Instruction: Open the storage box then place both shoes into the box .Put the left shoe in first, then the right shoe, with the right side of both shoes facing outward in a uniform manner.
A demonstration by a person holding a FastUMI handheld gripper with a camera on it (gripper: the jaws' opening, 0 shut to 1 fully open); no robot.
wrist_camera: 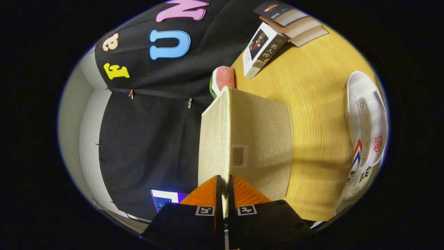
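Gripper [224,192] rolled sideways, so wooden table [312,104] runs upright along one side and black booth cloth [138,139] along the other. Fingers [204,194] nearly together, only a thin gap between them, with the edge of the beige fabric panel passing straight into that gap. Pinched on the lid [256,146] of the storage box, as far as can be told: both fingers flanking the lid's rim, one on each face. Lid standing edge-on ahead of the fingers, its broad woven face turned toward the table, a small square label window on it just beyond the fingertips. Narrow side face [213,139] of the same beige fabric on the cloth side of the rim. Box interior hidden.

White shoe [366,139] lying on the table, well apart from the box, with red and blue stripes on its side and a red round mark near them. Second shoe hard to separate from the first; possibly one shape overlapping another. Watermelon-slice toy [223,78] beyond the far end of the lid, touching or just beside it. White boxed book [262,50] farther on, tilted, and a stack of books [295,22] past that. Lit screen [164,198] low against the cloth, beside the fingers.
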